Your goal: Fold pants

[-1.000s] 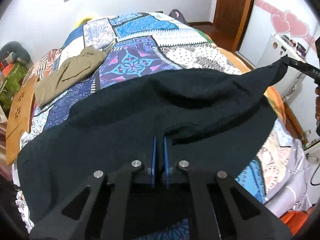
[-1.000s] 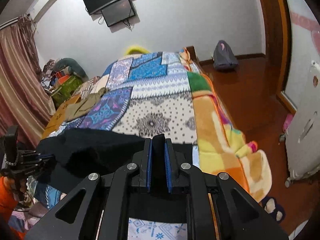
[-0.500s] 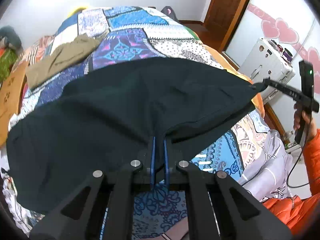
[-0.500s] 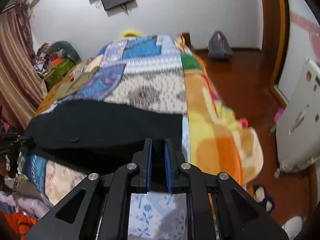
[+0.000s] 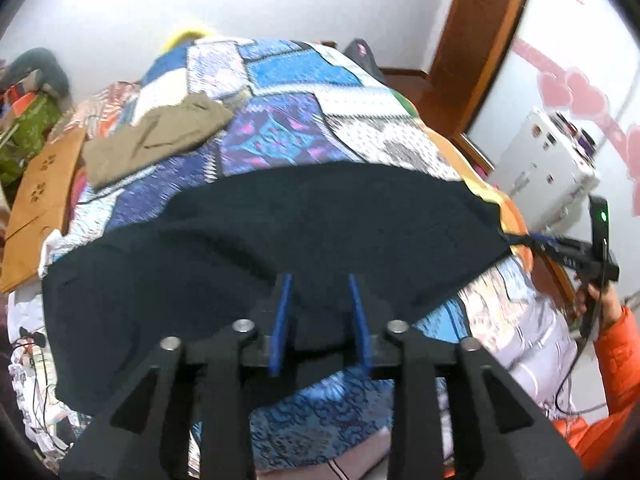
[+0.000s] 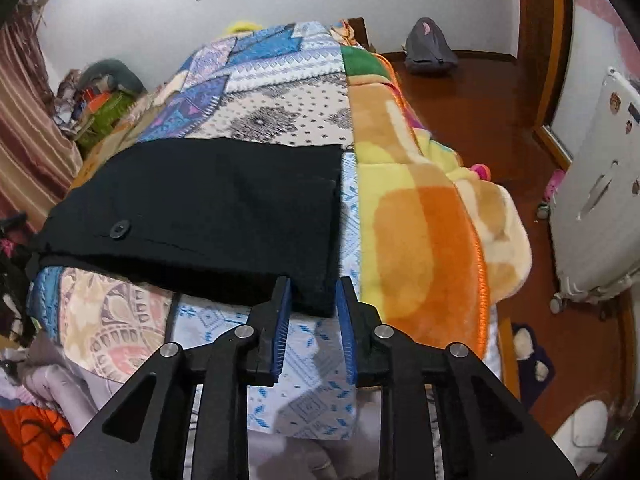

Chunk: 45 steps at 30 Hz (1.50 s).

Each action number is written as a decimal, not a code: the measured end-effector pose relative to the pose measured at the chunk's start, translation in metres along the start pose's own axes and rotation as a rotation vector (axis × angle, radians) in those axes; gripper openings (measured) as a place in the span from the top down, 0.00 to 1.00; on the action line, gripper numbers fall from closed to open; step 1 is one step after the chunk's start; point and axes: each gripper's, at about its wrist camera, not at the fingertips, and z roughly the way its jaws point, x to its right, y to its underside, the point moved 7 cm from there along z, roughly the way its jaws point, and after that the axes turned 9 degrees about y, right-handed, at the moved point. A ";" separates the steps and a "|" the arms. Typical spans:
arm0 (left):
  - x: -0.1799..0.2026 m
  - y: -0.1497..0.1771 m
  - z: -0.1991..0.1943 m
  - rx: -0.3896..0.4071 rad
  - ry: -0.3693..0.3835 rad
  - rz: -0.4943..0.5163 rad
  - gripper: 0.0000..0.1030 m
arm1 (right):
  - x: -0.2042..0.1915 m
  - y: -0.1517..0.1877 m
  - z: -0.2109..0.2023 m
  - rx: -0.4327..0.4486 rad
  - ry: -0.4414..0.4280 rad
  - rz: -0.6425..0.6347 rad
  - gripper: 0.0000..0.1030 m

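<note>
The black pants lie spread flat across the near end of the patchwork bed. In the right wrist view the pants show a button on their left part. My left gripper is open, with the near edge of the pants lying between its blue pads. My right gripper is open too, its pads on either side of the pants' near right corner. The right gripper also shows in the left wrist view, at the right corner of the pants.
Folded khaki pants lie farther up the bed on the left. An orange and yellow blanket hangs off the bed's right side. A white cabinet and wooden floor are to the right. Clutter sits on the left.
Both grippers have opened and let go of the black pants. The pants, held up and stretched before, now lie flat on the bed.
</note>
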 end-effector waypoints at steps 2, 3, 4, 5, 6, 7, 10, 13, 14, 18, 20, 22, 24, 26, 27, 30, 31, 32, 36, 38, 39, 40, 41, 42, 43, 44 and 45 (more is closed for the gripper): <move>-0.009 -0.008 0.001 0.014 -0.027 -0.016 0.62 | 0.011 -0.002 0.001 -0.013 0.064 -0.020 0.80; -0.015 -0.012 0.002 0.017 -0.040 -0.029 0.61 | 0.016 -0.003 0.001 -0.016 0.069 -0.015 0.80; -0.020 -0.016 0.004 0.019 -0.048 -0.039 0.60 | 0.023 -0.005 -0.001 -0.012 0.068 0.003 0.80; -0.025 -0.020 0.007 0.022 -0.054 -0.051 0.59 | 0.027 -0.008 -0.002 -0.004 0.063 0.022 0.78; -0.032 -0.024 0.011 0.023 -0.064 -0.067 0.56 | 0.032 -0.012 -0.002 0.004 0.059 0.041 0.78; -0.035 -0.027 0.014 0.023 -0.072 -0.076 0.55 | 0.035 -0.018 -0.002 0.014 0.054 0.061 0.78; -0.048 -0.035 0.030 0.007 -0.087 -0.105 0.54 | 0.033 -0.037 0.002 0.042 0.023 0.085 0.78; -0.057 -0.038 0.048 -0.019 -0.095 -0.132 0.54 | 0.020 -0.057 0.014 0.058 0.002 0.056 0.78; -0.060 -0.038 0.053 -0.029 -0.096 -0.138 0.54 | 0.017 -0.063 0.019 0.056 -0.006 0.048 0.78; -0.067 -0.032 0.078 -0.081 -0.094 -0.159 0.53 | 0.001 -0.077 0.050 0.015 -0.035 0.008 0.78; -0.068 -0.029 0.087 -0.101 -0.100 -0.159 0.52 | -0.005 -0.078 0.064 -0.015 -0.046 -0.004 0.78; -0.070 -0.024 0.096 -0.119 -0.122 -0.146 0.49 | -0.009 -0.076 0.077 -0.048 -0.059 -0.013 0.78; -0.070 -0.021 0.102 -0.132 -0.132 -0.133 0.47 | -0.010 -0.076 0.086 -0.069 -0.061 -0.019 0.78; -0.069 -0.020 0.103 -0.122 -0.145 -0.122 0.45 | -0.010 -0.075 0.090 -0.074 -0.071 -0.015 0.76; -0.069 -0.021 0.104 -0.118 -0.149 -0.116 0.44 | -0.010 -0.075 0.090 -0.068 -0.077 -0.011 0.76; -0.070 -0.022 0.104 -0.113 -0.147 -0.124 0.43 | -0.011 -0.077 0.090 -0.050 -0.080 -0.012 0.76; -0.071 -0.022 0.105 -0.111 -0.145 -0.127 0.43 | -0.012 -0.076 0.090 -0.047 -0.079 -0.017 0.77; -0.071 -0.022 0.106 -0.110 -0.145 -0.128 0.43 | -0.013 -0.076 0.090 -0.042 -0.075 -0.029 0.79; -0.070 -0.023 0.106 -0.105 -0.152 -0.126 0.43 | -0.018 -0.079 0.087 -0.008 -0.053 -0.060 0.92; -0.070 -0.023 0.105 -0.106 -0.155 -0.123 0.43 | -0.018 -0.085 0.082 0.027 -0.031 -0.078 0.93; -0.069 -0.023 0.104 -0.109 -0.157 -0.120 0.43 | -0.018 -0.087 0.080 0.040 -0.026 -0.080 0.93; -0.069 -0.024 0.104 -0.110 -0.158 -0.118 0.43 | -0.017 -0.091 0.077 0.057 -0.014 -0.085 0.93; -0.069 -0.024 0.104 -0.111 -0.159 -0.116 0.43 | -0.016 -0.097 0.073 0.082 0.000 -0.091 0.94; -0.069 -0.025 0.103 -0.111 -0.158 -0.115 0.43 | -0.014 -0.102 0.069 0.102 0.009 -0.093 0.94; -0.068 -0.025 0.102 -0.109 -0.156 -0.116 0.43 | -0.013 -0.107 0.068 0.115 0.017 -0.092 0.94; -0.068 -0.026 0.101 -0.107 -0.155 -0.116 0.43 | -0.012 -0.112 0.067 0.127 0.026 -0.091 0.94; -0.068 -0.026 0.099 -0.102 -0.155 -0.116 0.43 | -0.011 -0.116 0.067 0.135 0.031 -0.093 0.94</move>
